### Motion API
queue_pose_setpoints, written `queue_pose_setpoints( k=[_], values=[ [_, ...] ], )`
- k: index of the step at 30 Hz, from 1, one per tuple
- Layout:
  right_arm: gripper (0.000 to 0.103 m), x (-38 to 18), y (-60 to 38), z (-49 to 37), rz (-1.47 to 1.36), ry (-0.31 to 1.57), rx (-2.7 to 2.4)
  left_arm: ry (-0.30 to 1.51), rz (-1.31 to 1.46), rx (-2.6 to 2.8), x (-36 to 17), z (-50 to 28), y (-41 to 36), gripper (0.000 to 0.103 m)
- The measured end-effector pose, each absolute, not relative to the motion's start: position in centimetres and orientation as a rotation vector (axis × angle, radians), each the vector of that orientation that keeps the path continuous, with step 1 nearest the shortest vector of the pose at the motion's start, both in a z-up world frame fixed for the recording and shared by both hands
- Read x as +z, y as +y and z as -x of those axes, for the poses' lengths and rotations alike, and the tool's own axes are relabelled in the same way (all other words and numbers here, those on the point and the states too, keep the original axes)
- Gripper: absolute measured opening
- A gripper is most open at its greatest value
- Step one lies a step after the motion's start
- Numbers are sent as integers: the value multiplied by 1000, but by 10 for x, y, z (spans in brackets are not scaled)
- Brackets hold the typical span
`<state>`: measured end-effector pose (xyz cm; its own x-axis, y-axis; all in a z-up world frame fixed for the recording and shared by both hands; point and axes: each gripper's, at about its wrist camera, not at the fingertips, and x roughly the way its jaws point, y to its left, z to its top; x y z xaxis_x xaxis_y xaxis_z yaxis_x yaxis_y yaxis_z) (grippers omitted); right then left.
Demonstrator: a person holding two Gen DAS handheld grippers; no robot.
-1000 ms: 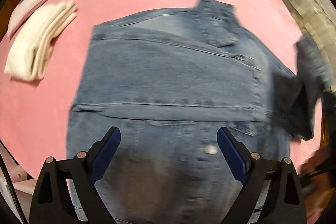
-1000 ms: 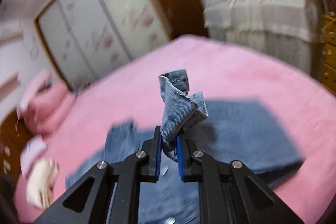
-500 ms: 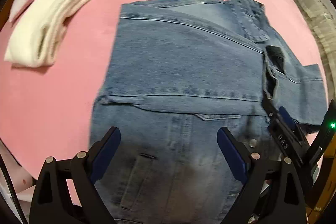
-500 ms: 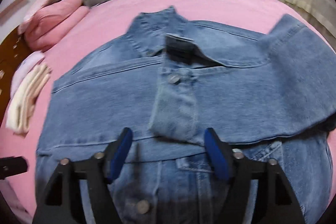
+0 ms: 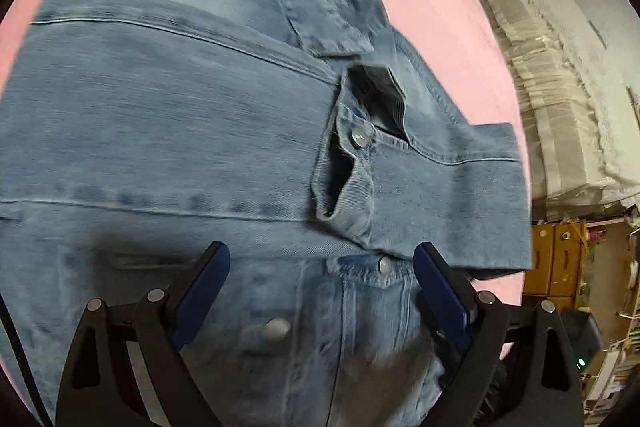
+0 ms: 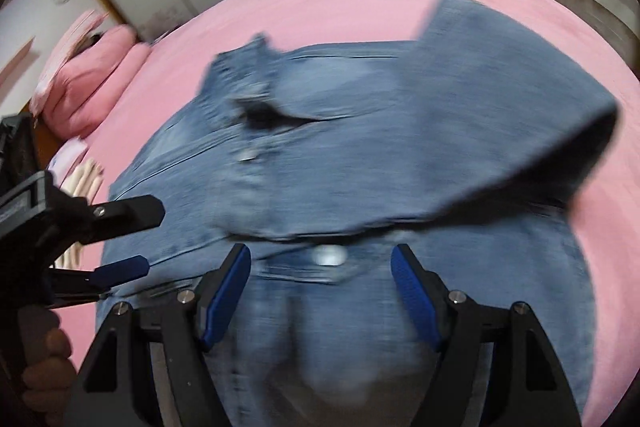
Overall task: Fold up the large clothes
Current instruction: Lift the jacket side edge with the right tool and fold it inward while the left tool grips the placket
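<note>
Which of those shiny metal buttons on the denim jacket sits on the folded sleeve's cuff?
The upper button, beside the cuff's dark opening; the other two sit lower, on the jacket front.

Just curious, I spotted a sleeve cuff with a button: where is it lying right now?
In the left wrist view the sleeve cuff lies right of centre, folded across the chest of the denim jacket, just below the collar.
</note>
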<state>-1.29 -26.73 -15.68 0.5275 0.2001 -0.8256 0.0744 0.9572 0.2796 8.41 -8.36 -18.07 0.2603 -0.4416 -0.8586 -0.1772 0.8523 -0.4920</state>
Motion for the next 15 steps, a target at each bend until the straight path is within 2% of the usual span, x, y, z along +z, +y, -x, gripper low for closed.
queue_pose_setpoints(
  k=[3, 6, 11, 13, 15],
  values=[
    [73, -160, -306, 18, -319, 1022, 10, 1324, 547, -130, -196, -92, -105, 90],
    [73, -165, -342, 20, -334, 1032, -56, 1347, 540, -64, -209, -99, -122, 83],
    [73, -171, -390, 12, -354, 1075, -103, 1333, 455, 57, -212, -104, -149, 82],
    [73, -171, -401, 10, -338, 1081, -107, 1327, 407, 81, -212, -104, -163, 72],
    [73, -172, -407, 8, -322, 1087, -102, 1322, 360, 103, -212, -104, -177, 67]
  ],
)
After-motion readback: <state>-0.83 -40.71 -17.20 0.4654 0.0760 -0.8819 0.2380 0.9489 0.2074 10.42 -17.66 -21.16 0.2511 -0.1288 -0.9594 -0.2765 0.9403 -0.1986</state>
